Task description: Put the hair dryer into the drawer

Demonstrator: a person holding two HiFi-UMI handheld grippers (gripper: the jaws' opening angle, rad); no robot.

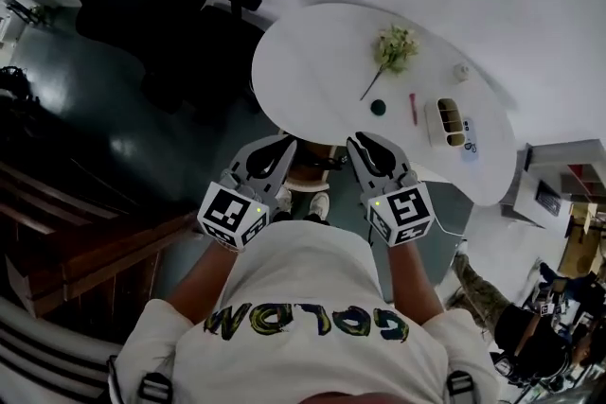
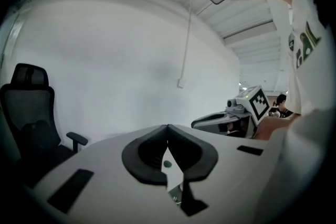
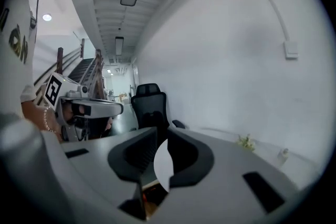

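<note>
- Showing upside down in the head view, green-and-yellow letters on the white T-shirt (image 1: 312, 298) seem to spell "COLOM".
- Left tongs (image 2: 168, 127): clenched tip to tip, nothing in them.
- Right tongs (image 3: 161, 131): a slim gap at the tips, nothing between.
- Bench (image 1: 312, 61): a flower sprig (image 1: 393, 47) lies near its far edge; print on a small white item (image 1: 470, 147) at its right edge is too small to read.
- Hair dryer: in no view.

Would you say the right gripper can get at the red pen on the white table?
Probably yes: the red pen lies in the open on the table, with nothing between it and the right gripper.
</note>
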